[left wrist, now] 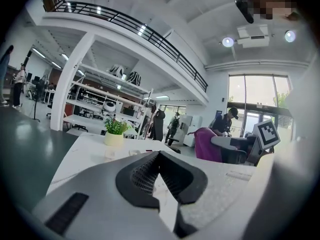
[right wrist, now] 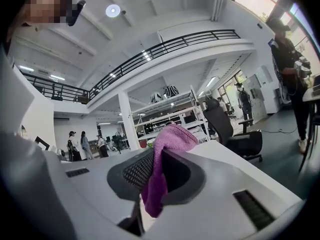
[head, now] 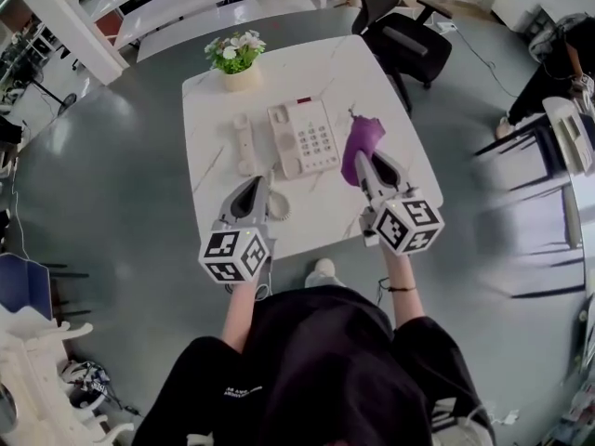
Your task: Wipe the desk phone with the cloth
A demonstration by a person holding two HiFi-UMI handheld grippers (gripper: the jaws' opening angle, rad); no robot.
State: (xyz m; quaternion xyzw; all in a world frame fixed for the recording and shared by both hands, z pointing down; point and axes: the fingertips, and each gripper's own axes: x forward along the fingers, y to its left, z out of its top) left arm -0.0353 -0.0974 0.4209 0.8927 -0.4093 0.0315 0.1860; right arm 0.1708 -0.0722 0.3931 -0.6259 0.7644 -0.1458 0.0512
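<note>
Both forearms stretched forward, grippers pointing away over near edge of table [head: 206, 119]. Right gripper [head: 364, 163] clenched on purple cloth [head: 361, 139], held just right of phone [head: 303, 136]. Left gripper [head: 249, 193] closed, nothing between jaws, near handset [head: 244, 144] lying left of phone.

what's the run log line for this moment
left gripper: jaws shut, empty | right gripper: jaws shut on purple cloth, right of desk phone | handset: off base
</note>
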